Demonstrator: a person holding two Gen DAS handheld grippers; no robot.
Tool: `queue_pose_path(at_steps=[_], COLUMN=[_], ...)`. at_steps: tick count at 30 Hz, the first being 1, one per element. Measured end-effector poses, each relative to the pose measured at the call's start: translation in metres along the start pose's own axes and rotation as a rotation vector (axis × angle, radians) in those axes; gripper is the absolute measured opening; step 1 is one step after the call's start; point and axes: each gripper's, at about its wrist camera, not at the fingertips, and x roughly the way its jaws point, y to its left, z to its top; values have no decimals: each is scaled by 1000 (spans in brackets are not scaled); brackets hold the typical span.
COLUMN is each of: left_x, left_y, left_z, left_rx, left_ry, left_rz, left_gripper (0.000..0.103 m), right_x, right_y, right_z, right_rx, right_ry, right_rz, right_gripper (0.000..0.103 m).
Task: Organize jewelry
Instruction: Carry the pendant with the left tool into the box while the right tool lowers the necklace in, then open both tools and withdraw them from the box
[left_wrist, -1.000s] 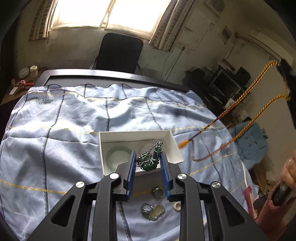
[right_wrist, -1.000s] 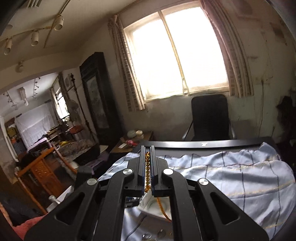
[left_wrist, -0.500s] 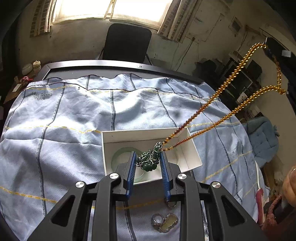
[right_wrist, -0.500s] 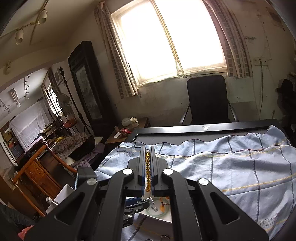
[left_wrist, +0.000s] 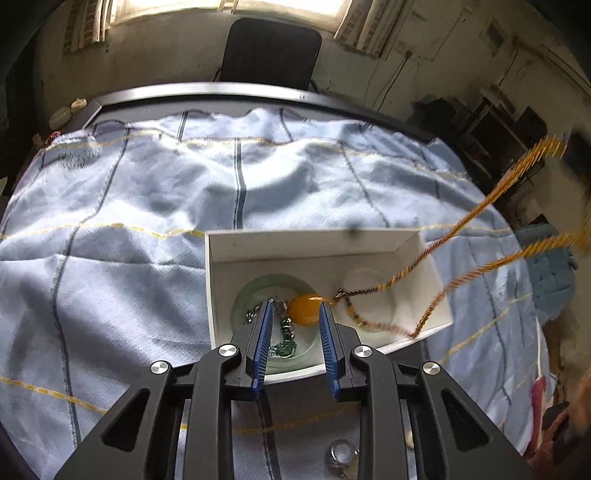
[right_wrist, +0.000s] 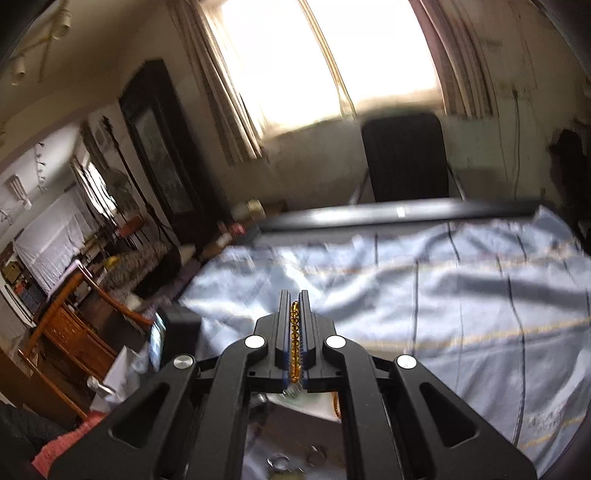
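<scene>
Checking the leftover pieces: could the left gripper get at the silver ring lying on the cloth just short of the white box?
Probably yes. The left gripper is open and holds nothing, and the silver ring lies uncovered on the cloth just below its frame. It would first have to draw back from over the white box.

A white box sat on pale blue cloth lined dark blue and yellow; amber beads, pale green bangle.

1. The left wrist camera is looking steeply down, close over the white box on the blue cloth.
2. The right wrist camera is facing nearly level across the room toward the window.
3. Both are sharing the cloth and black chair.
</scene>
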Motion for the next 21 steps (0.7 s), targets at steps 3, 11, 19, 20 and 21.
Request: queue_pose_path(at_steps=[3,11,19,20,21], left_x=[9,15,-1,-4,-7], left_y=[2,1,-2,-3,-4], left_z=[0,0,-13,-16,-20], left_rx=[-3,5,27,31,36], left_ry=[13,7,-26,-32,-39], left_rz=[4,26,22,24,29], left_gripper=[27,36,42,44,45], right_x=[30,88,41,36,30], right_y=[-17,-52,-46,-45,-42], right_z=[-23,-69,-76,-76,-80], right_rx=[26,116,104,97,88], right_ry=[103,277,217,215,215], right_rz=[-24,-48,-19,-15,-8], right_gripper=[4,14,43,44,44])
